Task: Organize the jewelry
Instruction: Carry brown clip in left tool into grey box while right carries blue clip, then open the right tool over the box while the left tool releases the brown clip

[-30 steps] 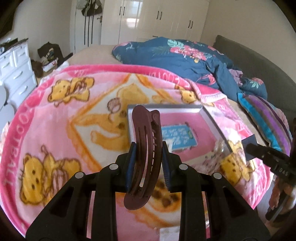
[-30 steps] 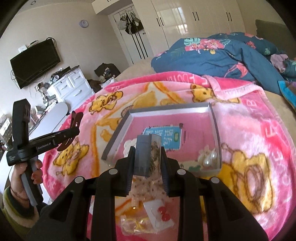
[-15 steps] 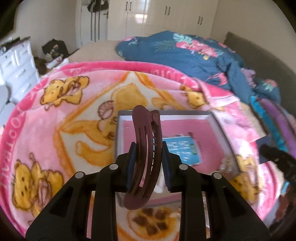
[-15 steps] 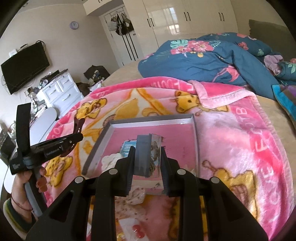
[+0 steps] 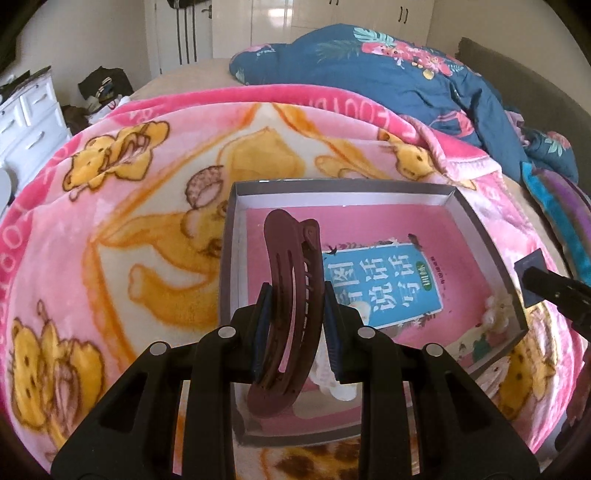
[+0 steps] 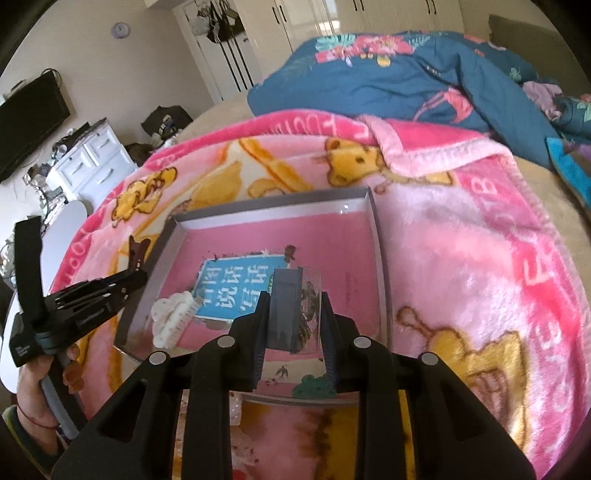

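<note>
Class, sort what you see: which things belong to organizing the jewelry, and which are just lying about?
Job:
left gripper holding hair clip
right gripper holding packet
tray

Lying about:
blanket
duvet
dresser
TV

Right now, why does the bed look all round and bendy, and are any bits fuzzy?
Both views are fisheye, so the pink blanket bulges and the corners go black. Left wrist view: sharp, with the hair clip crisp. Right wrist view: slightly smeared, the tray edges soft, and glare whitens the wardrobe doors.
</note>
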Demonstrator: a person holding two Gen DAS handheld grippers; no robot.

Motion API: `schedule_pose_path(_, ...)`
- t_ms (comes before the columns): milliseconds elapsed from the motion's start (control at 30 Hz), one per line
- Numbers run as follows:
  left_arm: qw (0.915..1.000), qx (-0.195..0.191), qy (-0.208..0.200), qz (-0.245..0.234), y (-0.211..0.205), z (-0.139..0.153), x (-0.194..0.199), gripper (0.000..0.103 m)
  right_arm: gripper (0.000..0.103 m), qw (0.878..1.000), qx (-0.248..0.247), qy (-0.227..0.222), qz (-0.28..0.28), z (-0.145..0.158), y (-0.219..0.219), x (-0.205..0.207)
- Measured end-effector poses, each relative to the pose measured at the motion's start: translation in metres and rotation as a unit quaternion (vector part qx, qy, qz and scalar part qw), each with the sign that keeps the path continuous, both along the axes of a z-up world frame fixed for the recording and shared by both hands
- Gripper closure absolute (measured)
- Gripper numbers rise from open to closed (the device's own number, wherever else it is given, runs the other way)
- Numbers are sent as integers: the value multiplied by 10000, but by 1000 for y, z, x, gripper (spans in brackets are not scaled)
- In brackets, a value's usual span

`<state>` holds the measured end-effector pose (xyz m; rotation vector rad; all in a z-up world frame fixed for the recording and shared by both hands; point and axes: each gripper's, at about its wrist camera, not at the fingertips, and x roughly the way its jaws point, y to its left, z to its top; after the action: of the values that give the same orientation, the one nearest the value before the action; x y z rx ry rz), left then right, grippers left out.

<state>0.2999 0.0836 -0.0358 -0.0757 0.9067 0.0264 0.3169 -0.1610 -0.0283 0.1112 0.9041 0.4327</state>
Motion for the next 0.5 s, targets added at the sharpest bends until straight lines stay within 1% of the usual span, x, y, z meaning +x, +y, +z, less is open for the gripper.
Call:
schedule_pose_path(100,9998,200,77,-53,0,-7,1,84,78,9999,-75,123,27,-11,7,4)
schedule_pose_path(267,9991,356,205,-118,-1,-17,6,84,78,9994,-205,254,124,-23,23,10)
schedule_pose_path(400,9991,288,281,-160,-1,-21,6,84,78,9990,-246,343,177,-29,33,14)
schedule_pose_path(500,9990,306,279,-183,-2,-21,5,84,78,9985,-280,425,195,-32,37,15)
